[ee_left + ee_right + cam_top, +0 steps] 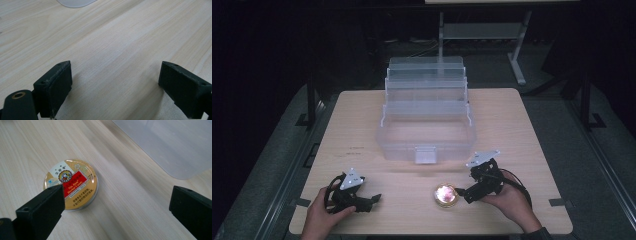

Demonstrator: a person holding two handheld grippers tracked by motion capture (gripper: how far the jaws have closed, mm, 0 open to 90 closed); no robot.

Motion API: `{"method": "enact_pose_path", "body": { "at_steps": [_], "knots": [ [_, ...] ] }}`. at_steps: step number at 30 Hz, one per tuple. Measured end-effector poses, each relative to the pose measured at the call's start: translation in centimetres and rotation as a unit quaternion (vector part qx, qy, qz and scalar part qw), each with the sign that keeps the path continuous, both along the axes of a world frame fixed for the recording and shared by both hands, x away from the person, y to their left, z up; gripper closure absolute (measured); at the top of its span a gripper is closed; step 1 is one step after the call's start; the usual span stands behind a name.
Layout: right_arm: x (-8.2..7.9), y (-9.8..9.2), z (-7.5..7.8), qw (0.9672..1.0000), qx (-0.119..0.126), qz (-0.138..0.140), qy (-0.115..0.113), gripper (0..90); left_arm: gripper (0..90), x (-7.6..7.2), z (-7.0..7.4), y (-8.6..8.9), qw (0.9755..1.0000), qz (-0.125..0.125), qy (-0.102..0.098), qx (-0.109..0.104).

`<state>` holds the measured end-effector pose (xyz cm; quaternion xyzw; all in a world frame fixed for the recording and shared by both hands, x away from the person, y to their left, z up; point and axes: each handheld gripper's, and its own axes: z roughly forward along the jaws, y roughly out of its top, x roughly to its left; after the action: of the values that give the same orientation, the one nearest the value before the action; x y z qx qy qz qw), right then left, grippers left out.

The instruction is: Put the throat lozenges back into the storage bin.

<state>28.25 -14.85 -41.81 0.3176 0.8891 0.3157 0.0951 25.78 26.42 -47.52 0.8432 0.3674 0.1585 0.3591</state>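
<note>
In front of the clear box, the candy tin looks light, stiff, slick; right gripper, jaws wide, should pinch its rim.

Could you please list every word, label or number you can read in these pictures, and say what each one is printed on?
"Nin Jiom Herbal Candy": white letters on the red band of the round candy tin lid, right gripper view.
Chinese characters on the tin's white patch and under the red band: too small to read.
Small dark marks on the table, high view: too blurred to read.
Clear plastic organiser box: no text visible.
</note>
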Motion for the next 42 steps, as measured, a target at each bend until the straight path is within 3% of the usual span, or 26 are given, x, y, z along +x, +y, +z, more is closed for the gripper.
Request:
{"method": "enact_pose_path", "body": {
  "at_steps": [42],
  "knots": [
    [-0.5,4.6,-2.1,0.9978,-0.021,0.054,0.031,0.0,10.8,0.0,0.0,0.0,1.0000,-0.001,0.001,0.001]
  ]
}}
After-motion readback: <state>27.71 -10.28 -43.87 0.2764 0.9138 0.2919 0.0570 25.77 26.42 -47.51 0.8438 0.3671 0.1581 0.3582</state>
